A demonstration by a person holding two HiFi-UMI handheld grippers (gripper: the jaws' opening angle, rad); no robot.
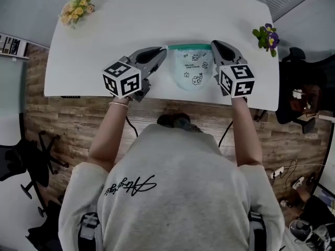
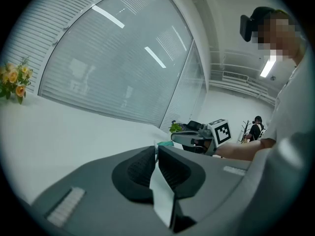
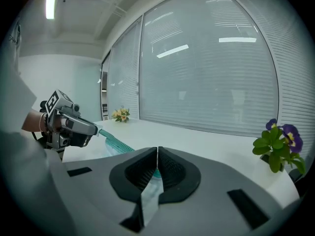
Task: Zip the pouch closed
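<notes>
A clear pouch [image 1: 191, 71] with small printed drawings and a teal zip strip [image 1: 189, 47] along its top hangs stretched between my two grippers over the near half of the white table [image 1: 104, 51]. My left gripper [image 1: 163, 50] is shut on the pouch's left end. In the left gripper view a thin strip of the pouch [image 2: 162, 193] is pinched between the pads of the left gripper [image 2: 156, 149]. My right gripper [image 1: 213, 45] is shut on the right end. In the right gripper view the pouch [image 3: 150, 193] sits between the pads of the right gripper [image 3: 157, 150], and the zip strip [image 3: 115, 142] runs across to the left gripper [image 3: 93, 129].
A yellow flower bunch [image 1: 76, 9] lies at the table's far left corner. A purple potted flower [image 1: 267, 35] stands at the right edge. Office chairs [image 1: 301, 88] stand on the wooden floor to both sides. Window blinds [image 3: 206, 68] run behind the table.
</notes>
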